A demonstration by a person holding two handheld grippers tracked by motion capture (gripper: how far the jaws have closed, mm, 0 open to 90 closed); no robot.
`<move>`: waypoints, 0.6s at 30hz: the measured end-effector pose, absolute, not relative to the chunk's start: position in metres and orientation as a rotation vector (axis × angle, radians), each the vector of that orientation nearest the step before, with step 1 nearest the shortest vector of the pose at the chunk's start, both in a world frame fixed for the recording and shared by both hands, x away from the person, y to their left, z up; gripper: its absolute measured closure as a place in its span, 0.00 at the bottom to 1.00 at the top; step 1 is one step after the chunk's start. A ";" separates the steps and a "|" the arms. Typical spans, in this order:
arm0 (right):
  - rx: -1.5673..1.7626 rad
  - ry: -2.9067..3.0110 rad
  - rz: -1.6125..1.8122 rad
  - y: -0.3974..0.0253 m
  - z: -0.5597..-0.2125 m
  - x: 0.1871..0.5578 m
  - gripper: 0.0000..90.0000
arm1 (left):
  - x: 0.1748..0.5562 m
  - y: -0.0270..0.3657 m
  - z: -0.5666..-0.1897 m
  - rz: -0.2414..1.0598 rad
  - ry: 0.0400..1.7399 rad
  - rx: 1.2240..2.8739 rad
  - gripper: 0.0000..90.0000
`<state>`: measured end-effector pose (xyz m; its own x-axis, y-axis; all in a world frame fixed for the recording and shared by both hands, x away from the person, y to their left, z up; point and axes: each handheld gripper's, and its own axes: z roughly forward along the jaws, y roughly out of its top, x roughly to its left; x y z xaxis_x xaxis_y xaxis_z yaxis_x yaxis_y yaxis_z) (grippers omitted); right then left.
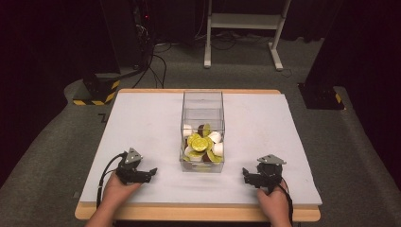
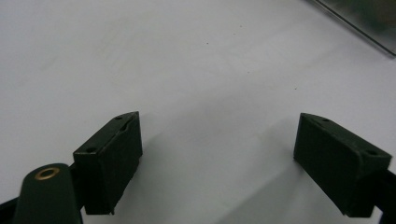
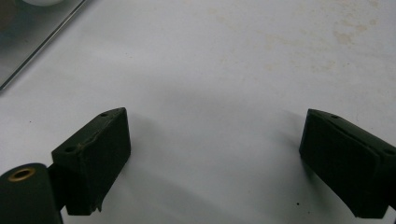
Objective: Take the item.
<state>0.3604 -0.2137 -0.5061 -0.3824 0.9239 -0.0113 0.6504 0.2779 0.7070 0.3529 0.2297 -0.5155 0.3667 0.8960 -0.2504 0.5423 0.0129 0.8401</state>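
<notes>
— Looking down from the high view, what sits on the desk?

— A clear plastic box stands in the middle of the white desk top. Its near half holds a heap of small round capsules, some yellow-green, some white, one or two dark brown. The far half of the box looks bare.

— And the hands?

— The left hand comes in from the bottom edge and holds the left hand-held gripper low over the desk, to the left of the box and near its front corner. The right hand holds the right hand-held gripper on the other side, about level with the first. Both point inward, toward the box, and stand apart from it.

— How do the jaws stand?

— In the left gripper view the left hand-held gripper has its two black jaws spread wide, with nothing but white desk between them; an edge of the box crosses the top right corner. In the right gripper view the right hand-held gripper is also spread wide and empty, over a faintly stained desk surface, and the box wall shows at the top left with a white capsule behind it.

— Anything beyond the desk?

— Grey carpet, white frame legs, and black cables on the floor.
</notes>
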 end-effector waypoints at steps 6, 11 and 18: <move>1.417 2.131 0.873 -0.214 -0.506 0.360 0.10 | 0.350 0.233 -0.512 0.448 1.266 1.662 0.17; 1.417 2.131 0.873 -0.214 -0.506 0.360 0.10 | 0.348 0.235 -0.507 0.436 1.259 1.631 0.17; 1.416 2.131 0.873 -0.214 -0.506 0.360 0.10 | 0.347 0.238 -0.500 0.427 1.242 1.595 0.19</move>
<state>0.3604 -0.2137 -0.5061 -0.3828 0.9237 -0.0123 0.6498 0.2787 0.7072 0.3466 0.2377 -0.4995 0.4039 0.8665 -0.2934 0.5026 0.0578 0.8626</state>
